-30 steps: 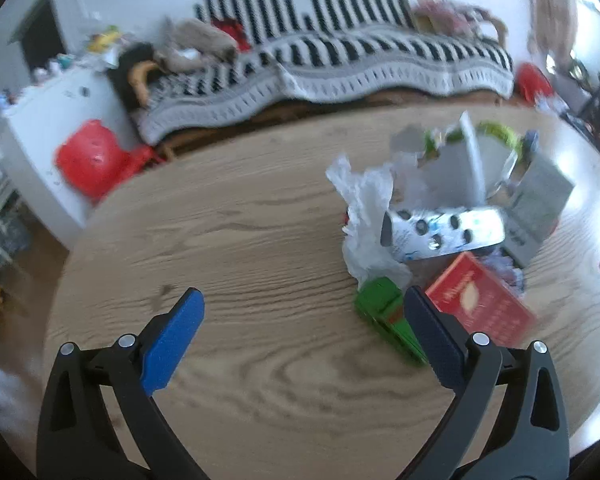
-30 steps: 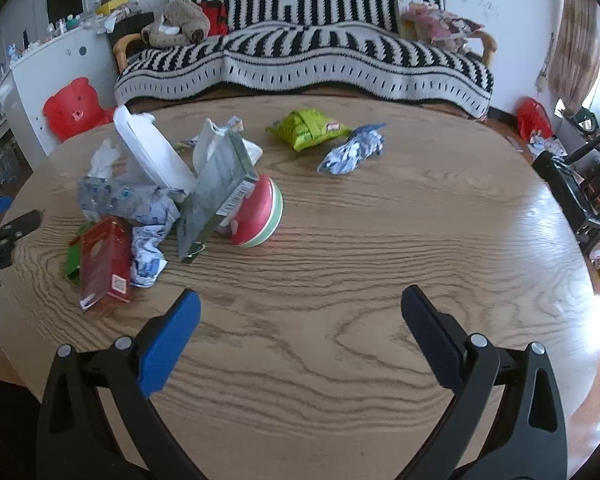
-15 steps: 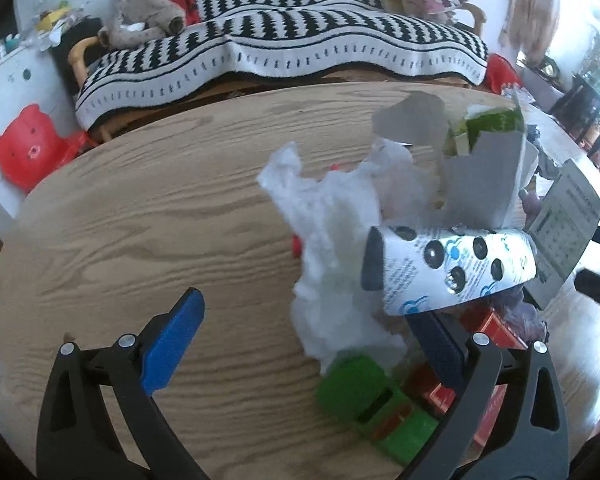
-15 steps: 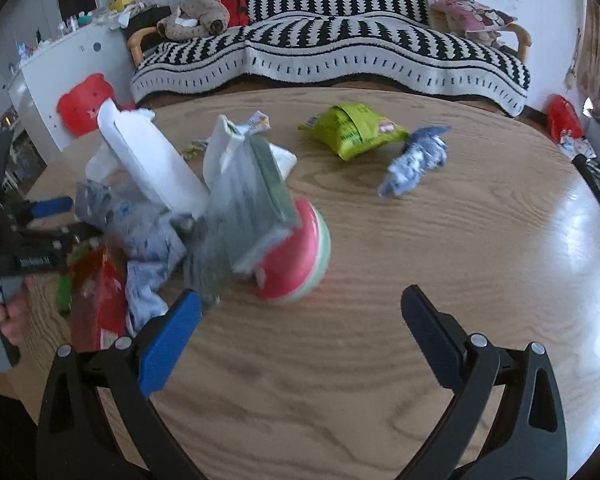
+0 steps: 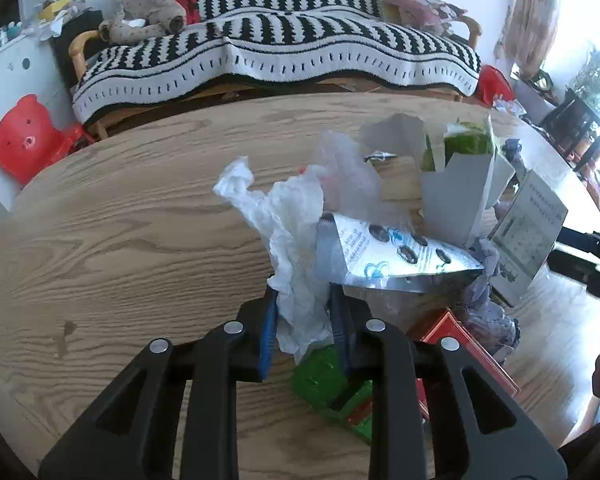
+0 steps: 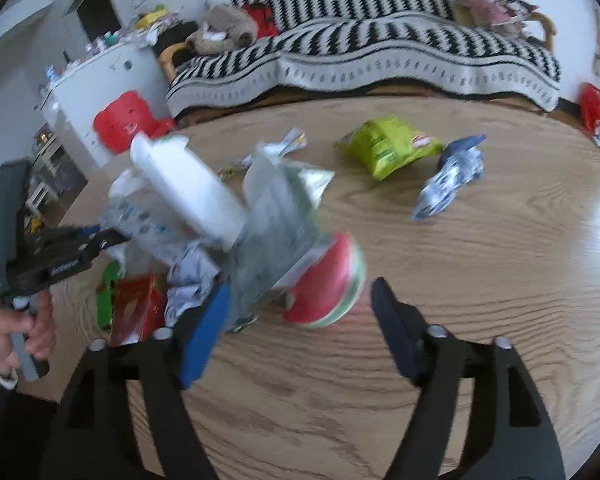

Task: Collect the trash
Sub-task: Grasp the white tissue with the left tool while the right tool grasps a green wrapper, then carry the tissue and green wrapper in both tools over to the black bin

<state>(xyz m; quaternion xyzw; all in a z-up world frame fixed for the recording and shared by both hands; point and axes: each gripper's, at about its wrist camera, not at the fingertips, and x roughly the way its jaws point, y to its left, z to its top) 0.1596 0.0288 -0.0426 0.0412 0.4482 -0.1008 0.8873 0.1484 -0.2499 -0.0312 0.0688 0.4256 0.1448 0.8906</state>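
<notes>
The left gripper [image 5: 303,320] is clamped on the lower end of a crumpled white tissue [image 5: 288,232], its blue pads pressing the paper from both sides; a second ago those jaws stood wide apart over bare wood, short of the pile, so a first grasp has been made. The right gripper [image 6: 296,316] has its jaws spread and holds nothing; it has advanced from an open stretch of the table [image 6: 460,272] to the pile's edge, with a watermelon-patterned round object [image 6: 332,284] and a tilted grey carton [image 6: 276,232] between its fingers. This view is motion-blurred, so contact cannot be judged.

Around the tissue lie a silver foil wrapper [image 5: 396,256] leaning against it, a green packet [image 5: 324,380] and a red box [image 5: 460,340] beneath, and a grey open box [image 5: 456,200] behind. A green snack bag [image 6: 384,146] and a crumpled blue-white wrapper [image 6: 448,180] lie well apart from the pile.

The collection appears to be at its start: one item secured, the rest uncollected. No bin or bag is visible.
</notes>
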